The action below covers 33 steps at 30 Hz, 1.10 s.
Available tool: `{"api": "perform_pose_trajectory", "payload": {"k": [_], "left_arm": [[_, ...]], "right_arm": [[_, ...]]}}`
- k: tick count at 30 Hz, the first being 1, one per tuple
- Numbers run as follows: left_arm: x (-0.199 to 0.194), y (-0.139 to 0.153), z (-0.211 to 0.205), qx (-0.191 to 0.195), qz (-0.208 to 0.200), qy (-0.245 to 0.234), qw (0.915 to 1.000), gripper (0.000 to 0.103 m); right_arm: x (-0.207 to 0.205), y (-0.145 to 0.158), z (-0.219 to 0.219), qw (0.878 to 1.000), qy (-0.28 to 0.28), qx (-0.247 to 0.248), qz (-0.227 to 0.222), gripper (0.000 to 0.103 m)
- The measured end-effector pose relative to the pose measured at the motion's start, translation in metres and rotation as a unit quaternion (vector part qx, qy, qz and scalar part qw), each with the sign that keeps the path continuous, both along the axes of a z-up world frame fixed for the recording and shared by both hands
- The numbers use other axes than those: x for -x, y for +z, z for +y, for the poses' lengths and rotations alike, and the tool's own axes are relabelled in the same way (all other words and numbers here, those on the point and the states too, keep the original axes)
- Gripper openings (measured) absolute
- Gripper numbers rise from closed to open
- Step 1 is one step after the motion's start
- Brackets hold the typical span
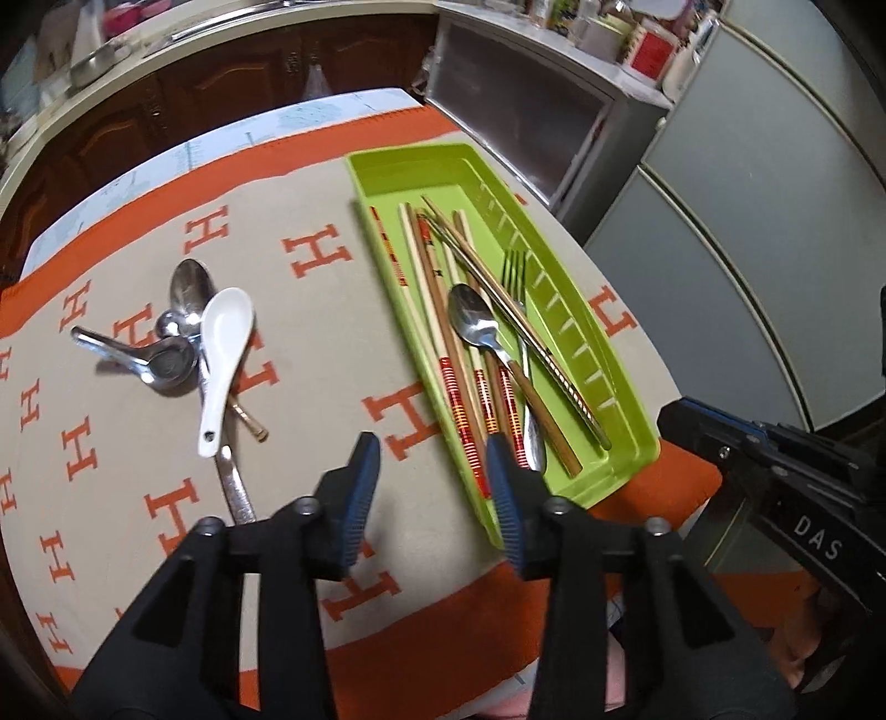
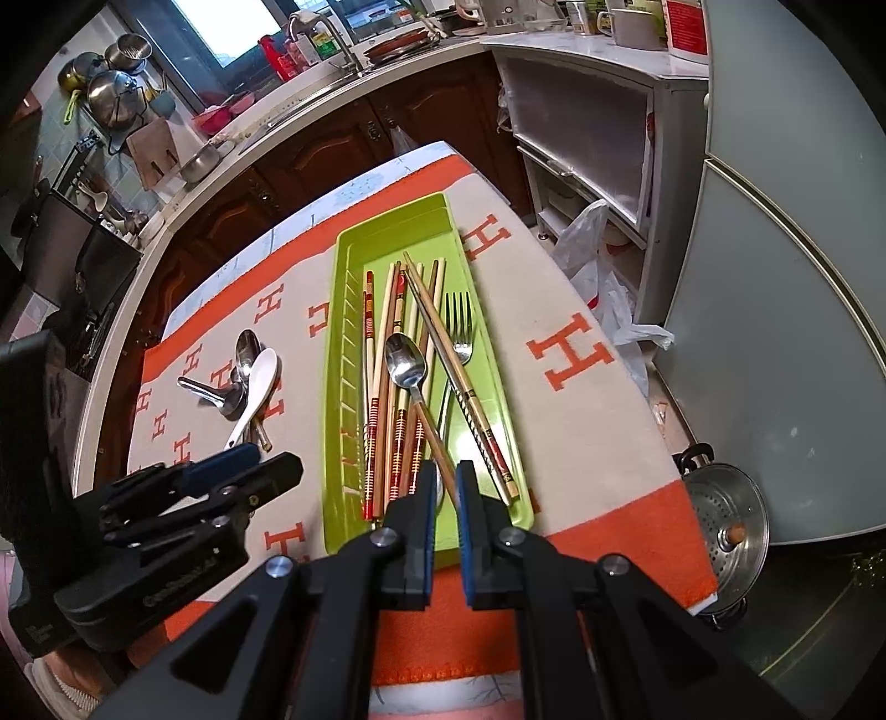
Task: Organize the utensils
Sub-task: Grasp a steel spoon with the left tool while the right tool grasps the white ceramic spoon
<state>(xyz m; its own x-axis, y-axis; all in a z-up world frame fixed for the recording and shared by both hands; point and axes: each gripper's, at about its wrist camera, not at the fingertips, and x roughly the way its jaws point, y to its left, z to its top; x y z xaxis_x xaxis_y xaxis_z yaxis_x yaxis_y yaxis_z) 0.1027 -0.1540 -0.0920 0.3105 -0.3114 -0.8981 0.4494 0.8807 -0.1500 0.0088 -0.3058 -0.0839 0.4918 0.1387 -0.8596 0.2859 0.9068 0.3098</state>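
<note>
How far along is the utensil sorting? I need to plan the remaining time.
Done: chopsticks, a metal spoon and a fork lie in the green plastic tray. In hand: nothing; the left gripper is open and empty, the right gripper nearly closed. Left: the white ceramic spoon and metal spoons piled on the cloth.

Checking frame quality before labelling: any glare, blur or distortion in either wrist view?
Left wrist: strong fisheye bend, dark corners; fridge panels curve; steel spoon in the tray shows mild glare; utensils sharp, left gripper slightly soft. Right wrist: window blown out; same barrel bend; tray spoon glints; right gripper sharp enough.
</note>
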Motion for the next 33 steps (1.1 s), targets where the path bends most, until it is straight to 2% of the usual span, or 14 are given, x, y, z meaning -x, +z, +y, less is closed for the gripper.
{"api": "perform_pose_trajectory", "payload": {"k": [8,13,16,19,21,26,30,33], "left_arm": [[-0.001,0.003,0.030,0.046,0.022,0.033,0.9982,0.038],[0.000,0.007,0.056,0.078,0.026,0.049,0.9954,0.039],[-0.001,0.009,0.077,0.096,0.023,0.075,0.9923,0.041],[-0.007,0.007,0.094,0.089,0.041,0.081,0.9919,0.042],[-0.011,0.006,0.106,0.071,0.031,0.082,0.9936,0.042],[-0.027,-0.003,0.145,0.054,0.022,0.119,0.9912,0.043],[-0.052,-0.020,0.174,0.041,0.030,0.158,0.9862,0.044],[-0.074,-0.036,0.190,0.033,0.043,0.186,0.9811,0.044]], "right_arm": [[-0.005,-0.004,0.012,1.000,0.008,-0.008,0.009,0.007],[-0.015,-0.007,0.032,0.999,0.030,-0.016,0.018,0.007],[-0.024,-0.007,0.048,0.998,0.050,-0.011,0.021,0.007],[-0.035,-0.005,0.063,0.997,0.071,-0.014,0.022,0.007],[-0.045,-0.003,0.073,0.996,0.085,-0.020,0.022,0.007],[-0.080,-0.004,0.095,0.992,0.112,-0.050,0.030,0.007],[-0.116,-0.014,0.111,0.989,0.128,-0.065,0.045,0.023],[-0.142,-0.032,0.120,0.986,0.126,-0.088,0.068,0.023]]}}
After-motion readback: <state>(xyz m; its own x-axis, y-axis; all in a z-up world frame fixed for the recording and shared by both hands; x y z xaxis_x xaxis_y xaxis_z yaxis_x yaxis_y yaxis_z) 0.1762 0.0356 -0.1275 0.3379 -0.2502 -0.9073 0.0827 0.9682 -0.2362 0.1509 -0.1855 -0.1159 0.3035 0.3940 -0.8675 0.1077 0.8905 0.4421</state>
